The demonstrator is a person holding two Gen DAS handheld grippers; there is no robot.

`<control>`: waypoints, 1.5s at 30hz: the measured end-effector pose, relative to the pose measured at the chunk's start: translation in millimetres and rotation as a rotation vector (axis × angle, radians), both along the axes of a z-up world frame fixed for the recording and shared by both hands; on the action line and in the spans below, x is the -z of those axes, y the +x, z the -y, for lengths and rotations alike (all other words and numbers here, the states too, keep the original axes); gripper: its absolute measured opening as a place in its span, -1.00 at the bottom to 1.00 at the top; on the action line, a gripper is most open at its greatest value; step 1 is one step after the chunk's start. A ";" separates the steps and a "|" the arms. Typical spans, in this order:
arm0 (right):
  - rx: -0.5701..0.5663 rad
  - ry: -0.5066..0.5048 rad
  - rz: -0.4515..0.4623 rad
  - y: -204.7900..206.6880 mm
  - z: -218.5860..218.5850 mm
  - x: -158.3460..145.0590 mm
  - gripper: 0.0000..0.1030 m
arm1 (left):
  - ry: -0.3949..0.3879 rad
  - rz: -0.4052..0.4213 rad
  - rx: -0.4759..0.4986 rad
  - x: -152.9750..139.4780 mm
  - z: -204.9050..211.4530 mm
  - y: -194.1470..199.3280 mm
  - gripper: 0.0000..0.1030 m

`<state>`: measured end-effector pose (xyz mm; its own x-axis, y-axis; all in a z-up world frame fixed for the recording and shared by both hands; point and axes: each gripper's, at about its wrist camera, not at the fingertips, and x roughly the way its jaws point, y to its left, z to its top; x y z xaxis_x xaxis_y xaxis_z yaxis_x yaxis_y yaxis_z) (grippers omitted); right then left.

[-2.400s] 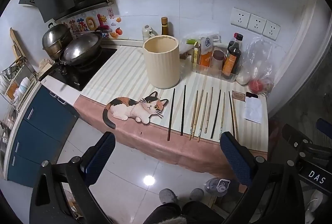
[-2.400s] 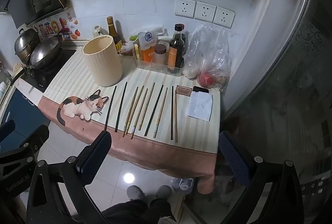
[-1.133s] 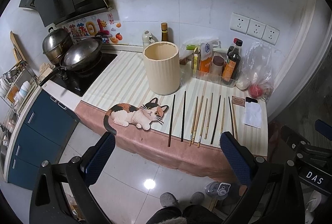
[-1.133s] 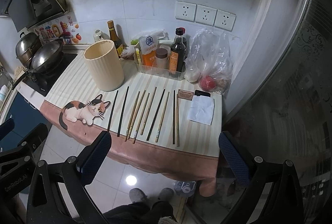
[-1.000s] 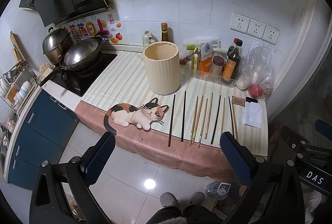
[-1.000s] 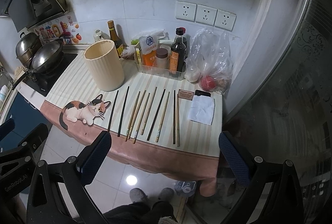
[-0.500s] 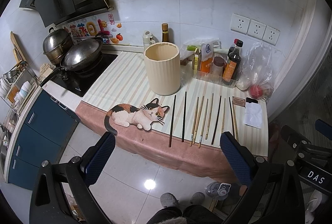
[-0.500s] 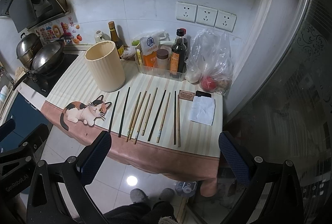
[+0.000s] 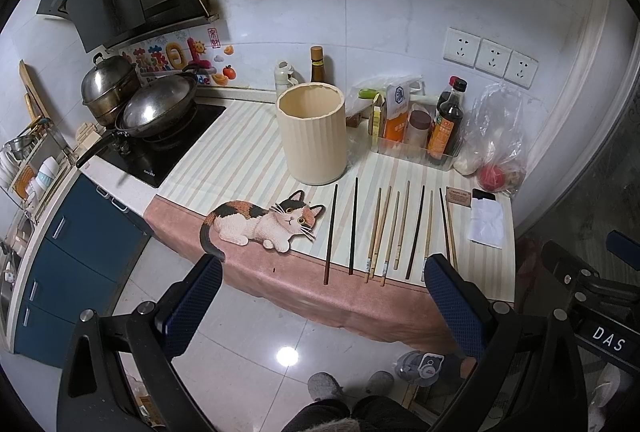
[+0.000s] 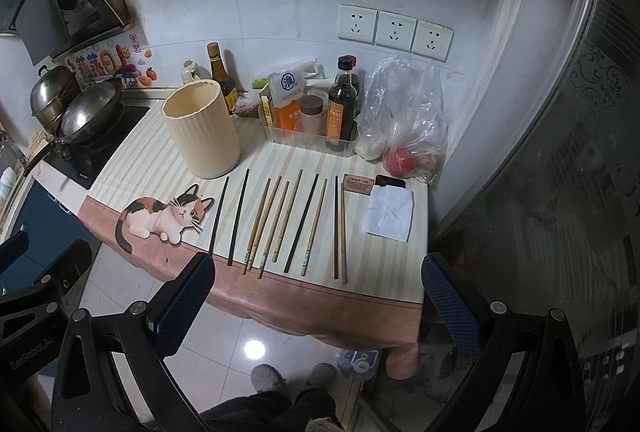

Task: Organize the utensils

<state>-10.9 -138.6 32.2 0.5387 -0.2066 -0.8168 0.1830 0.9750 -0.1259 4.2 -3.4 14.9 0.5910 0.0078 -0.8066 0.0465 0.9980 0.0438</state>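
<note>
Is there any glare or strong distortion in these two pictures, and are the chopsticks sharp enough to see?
Left wrist view: strong fisheye bending with dark corners, a bright lamp reflection on the floor tile, and the chopsticks look sharp. Right wrist view: the same bending, a similar floor glare spot, the chopsticks are clear, and the glass door at the right is dim.

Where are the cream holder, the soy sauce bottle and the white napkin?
cream holder [image 9: 313, 141], left wrist view, on its ribbed side wall.
soy sauce bottle [image 10: 341, 111], right wrist view, on its label.
white napkin [image 10: 389, 212], right wrist view, at its centre.
</note>
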 end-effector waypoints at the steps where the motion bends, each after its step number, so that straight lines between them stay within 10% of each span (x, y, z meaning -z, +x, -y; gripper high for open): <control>1: -0.001 0.000 0.000 -0.8 0.9 0.9 1.00 | 0.001 0.000 0.000 -0.2 0.1 0.3 1.00; 29: 0.065 0.088 0.094 14.4 19.8 12.9 1.00 | 0.023 0.086 0.005 11.7 4.9 45.6 1.00; 36: 0.155 0.109 0.083 48.4 47.7 58.5 0.98 | 0.097 0.045 -0.014 72.9 -2.7 114.7 1.00; 41: 0.206 0.212 -0.058 94.7 81.5 123.4 0.29 | 0.100 -0.128 -0.028 140.8 -10.6 157.9 1.00; 45: 0.197 0.263 -0.159 134.0 99.8 181.6 0.09 | 0.097 -0.279 -0.036 207.2 -7.4 191.9 0.71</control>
